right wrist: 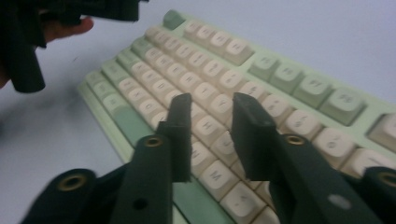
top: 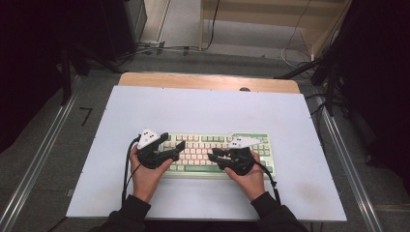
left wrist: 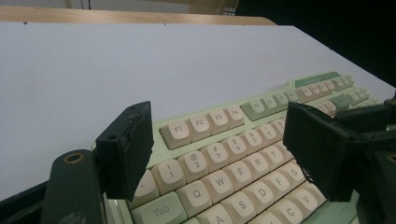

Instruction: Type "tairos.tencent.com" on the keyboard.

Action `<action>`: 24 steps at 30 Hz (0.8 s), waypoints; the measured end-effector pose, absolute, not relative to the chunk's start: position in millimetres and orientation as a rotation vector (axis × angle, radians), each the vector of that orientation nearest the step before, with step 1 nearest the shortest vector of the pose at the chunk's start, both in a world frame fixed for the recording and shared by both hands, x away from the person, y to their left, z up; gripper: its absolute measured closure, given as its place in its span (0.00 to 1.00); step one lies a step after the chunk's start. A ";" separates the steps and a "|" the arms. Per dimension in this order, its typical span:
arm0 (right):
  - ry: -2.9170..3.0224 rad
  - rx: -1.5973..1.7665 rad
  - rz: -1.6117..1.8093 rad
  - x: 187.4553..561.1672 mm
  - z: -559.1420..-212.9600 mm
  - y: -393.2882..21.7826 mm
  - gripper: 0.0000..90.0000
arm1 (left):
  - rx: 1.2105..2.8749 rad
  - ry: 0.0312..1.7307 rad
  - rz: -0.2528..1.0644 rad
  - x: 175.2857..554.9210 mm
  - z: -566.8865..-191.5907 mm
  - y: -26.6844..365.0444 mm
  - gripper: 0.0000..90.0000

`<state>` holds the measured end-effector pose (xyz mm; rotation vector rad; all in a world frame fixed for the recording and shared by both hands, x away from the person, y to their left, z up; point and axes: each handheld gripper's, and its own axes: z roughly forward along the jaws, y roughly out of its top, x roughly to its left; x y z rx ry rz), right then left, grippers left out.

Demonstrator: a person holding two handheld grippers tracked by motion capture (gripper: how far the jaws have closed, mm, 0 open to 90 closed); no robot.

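Note:
A pale green keyboard (top: 200, 145) with cream keys lies on the white table mat (top: 203, 108), near the front. My left gripper (top: 173, 141) hovers over the keyboard's left end. In the left gripper view it (left wrist: 222, 149) is wide open above the number and QWERTY rows (left wrist: 233, 163), nothing between its jaws. My right gripper (top: 213, 154) is over the middle-right of the keyboard and points left. In the right gripper view it (right wrist: 212, 128) is open by a narrow gap just above the letter keys (right wrist: 205, 105), holding nothing.
The mat covers a wooden table (top: 208, 80) whose far edge shows bare wood. Metal rails (top: 43, 154) run along both sides on the floor, with cables and dark stands beyond. The other hand and its gripper (right wrist: 28, 42) sit at the upper left of the right gripper view.

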<state>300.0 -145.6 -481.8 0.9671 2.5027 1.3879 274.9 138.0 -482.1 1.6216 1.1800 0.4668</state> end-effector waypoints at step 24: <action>2.416 1.061 1.417 306.2 -477.6 -163.3 0.52 | 1.791 1.065 0.338 260.7 -480.6 124.8 1.00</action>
